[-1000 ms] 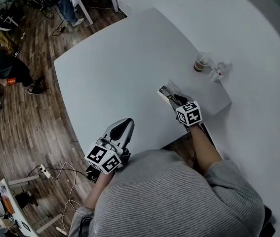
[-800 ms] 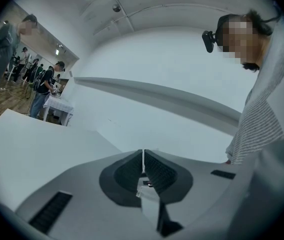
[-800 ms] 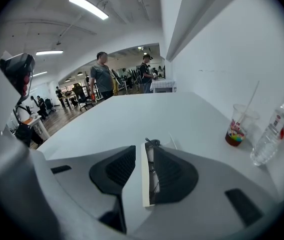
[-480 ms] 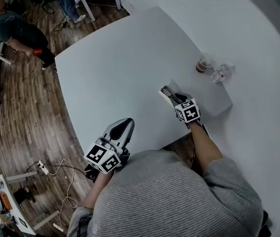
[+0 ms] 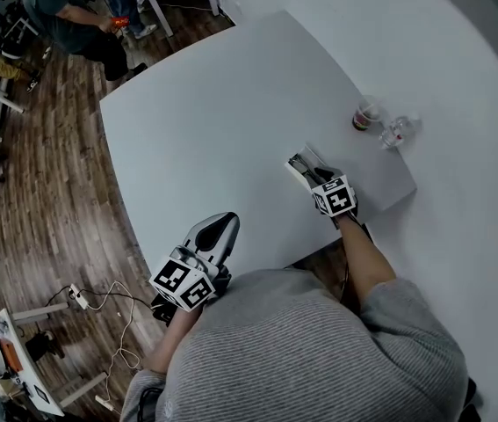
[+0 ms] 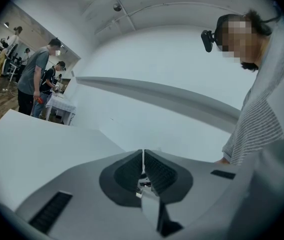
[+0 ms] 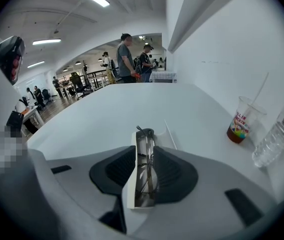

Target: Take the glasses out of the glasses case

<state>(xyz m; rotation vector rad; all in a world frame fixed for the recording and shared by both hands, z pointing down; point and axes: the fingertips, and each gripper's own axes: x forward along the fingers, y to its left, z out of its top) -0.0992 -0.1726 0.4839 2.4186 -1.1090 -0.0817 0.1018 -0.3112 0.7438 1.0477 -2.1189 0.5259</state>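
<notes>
A white glasses case [image 5: 301, 165] lies open on the white table [image 5: 213, 121], near its right front corner. My right gripper [image 5: 316, 178] sits on the case's near end. In the right gripper view its jaws [image 7: 144, 151] are closed on the case's white wall [image 7: 129, 184], and the wire-framed glasses [image 7: 146, 140] lie inside, between the pads. My left gripper [image 5: 220, 229] rests at the table's front edge, far left of the case. Its pads [image 6: 143, 160] are shut with nothing between them.
A plastic cup [image 5: 365, 115] with a dark drink and a straw stands by the right edge, next to a clear water bottle [image 5: 395, 131]. Both show right of the case in the right gripper view, cup [image 7: 242, 126] and bottle [image 7: 277, 136]. A person [image 5: 64, 11] stands on the wooden floor far left.
The right gripper and the case have hardly shifted. The left gripper has stayed put. The person on the floor at the far left has walked toward the top.
</notes>
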